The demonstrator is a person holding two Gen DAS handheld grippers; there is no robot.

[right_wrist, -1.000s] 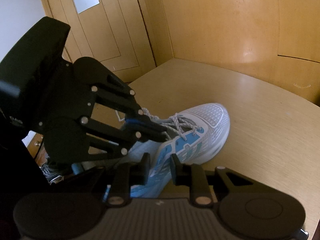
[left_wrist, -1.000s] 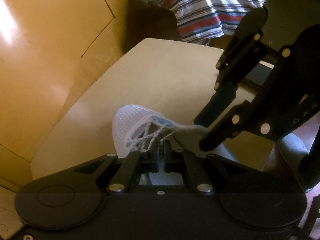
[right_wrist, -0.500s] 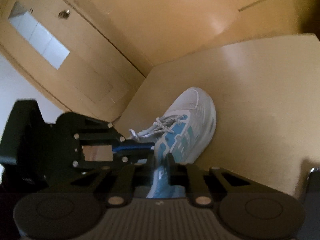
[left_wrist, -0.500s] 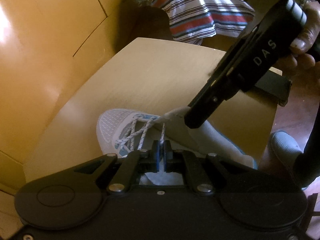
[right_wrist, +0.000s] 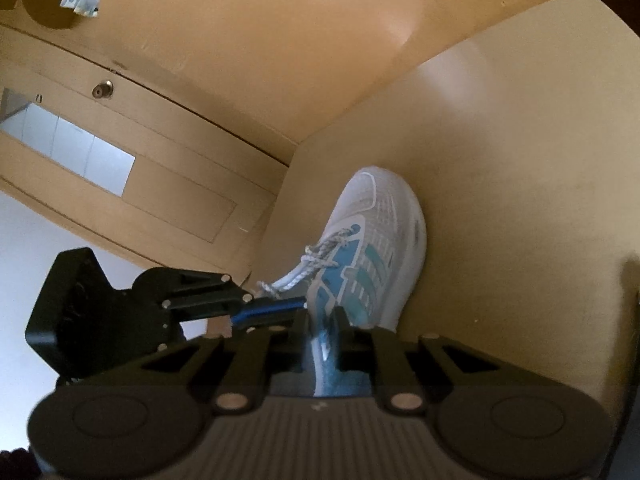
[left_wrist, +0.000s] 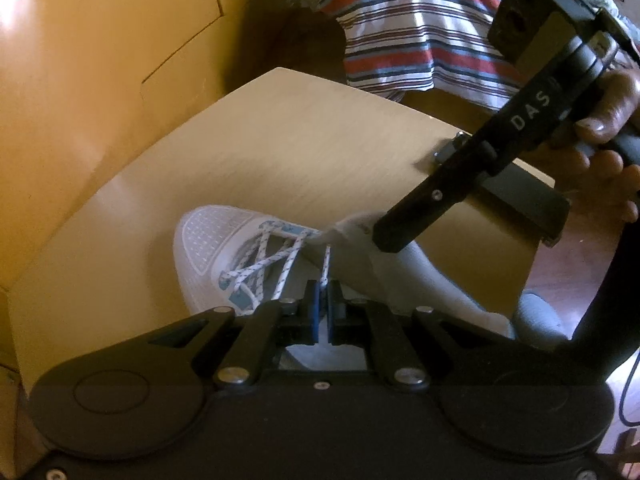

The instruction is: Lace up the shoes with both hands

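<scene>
- Shoe (left_wrist: 224, 248): it is white with blue marks and lies on a light wooden worktop (left_wrist: 280, 152), toe toward 10 o'clock in the left wrist view.
- In the right wrist view the shoe (right_wrist: 376, 232) sits near the middle, toe toward 12 o'clock, with blue stripes on its side.
- A white lace with blue specks (left_wrist: 276, 256) crosses back and forth over the top of the shoe.
- The left gripper (left_wrist: 320, 308) sits at 6 o'clock in its own view. Its fingers are pressed tight together, with one strand of the lace pinched between the blue pads.
- The right gripper (left_wrist: 380, 240) comes in from 2 o'clock, held by a hand (left_wrist: 600, 132). Its tip is at the shoe's tongue, where a pale bit of lace sticks out. The tip hides how the fingers stand here.
- In its own view the right gripper (right_wrist: 322, 332) shows a thin gap between its fingers. The shoe's blue side fills that gap, and I cannot tell if anything is held.
- The worktop is bare and smooth around the shoe.
- Shiny yellow-brown wooden panels (left_wrist: 100, 80) stand behind it.
- A wooden door with a glass pane (right_wrist: 68, 148) and a round knob (right_wrist: 103, 90) shows at 9 o'clock in the right wrist view.
- A striped cloth (left_wrist: 420, 32) in red, blue and white is at 1 o'clock, past the worktop's far edge.
</scene>
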